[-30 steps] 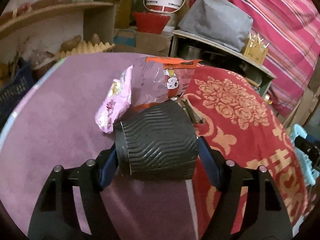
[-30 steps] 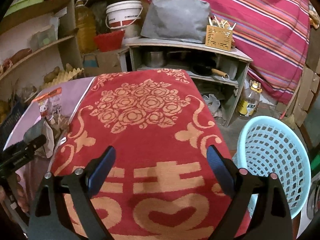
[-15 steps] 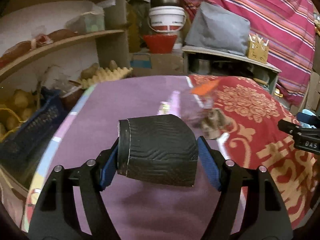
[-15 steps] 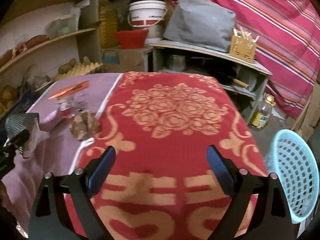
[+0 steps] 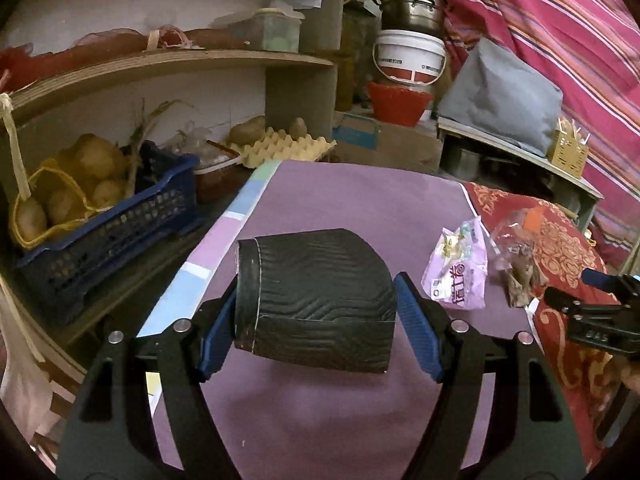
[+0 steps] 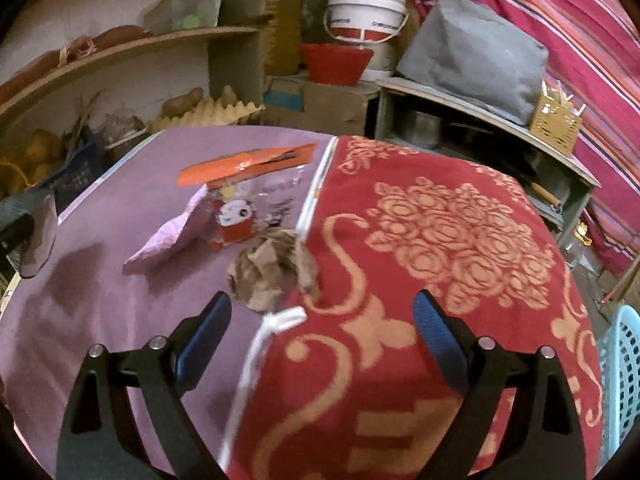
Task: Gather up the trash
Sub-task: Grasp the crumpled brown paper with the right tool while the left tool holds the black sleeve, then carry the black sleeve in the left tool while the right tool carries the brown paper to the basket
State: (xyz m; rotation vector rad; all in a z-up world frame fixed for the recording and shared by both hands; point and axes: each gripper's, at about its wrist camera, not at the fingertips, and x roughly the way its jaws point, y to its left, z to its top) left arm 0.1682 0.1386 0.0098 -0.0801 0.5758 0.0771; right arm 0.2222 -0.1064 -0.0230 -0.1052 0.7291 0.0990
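My left gripper (image 5: 318, 322) is shut on a black ribbed paper cup (image 5: 316, 300), held on its side above the purple cloth. A pink snack wrapper (image 5: 458, 272), a clear bag with an orange strip (image 6: 248, 184) and a crumpled brown paper ball (image 6: 272, 268) lie on the table. My right gripper (image 6: 322, 336) is open and empty, just short of the brown paper ball, over the seam between purple and red cloth. The cup also shows at the left edge of the right wrist view (image 6: 34, 236).
A light blue plastic basket (image 6: 622, 380) stands at the right beside the table. Shelves on the left hold a blue crate of potatoes (image 5: 100, 224) and an egg tray (image 5: 288, 148). A low shelf with a grey bag (image 6: 472, 56) stands behind the table.
My left gripper has lifted the cup and swung left, away from the wrappers. My right gripper has swung left toward the brown paper ball; the blue basket has slid to the frame's edge.
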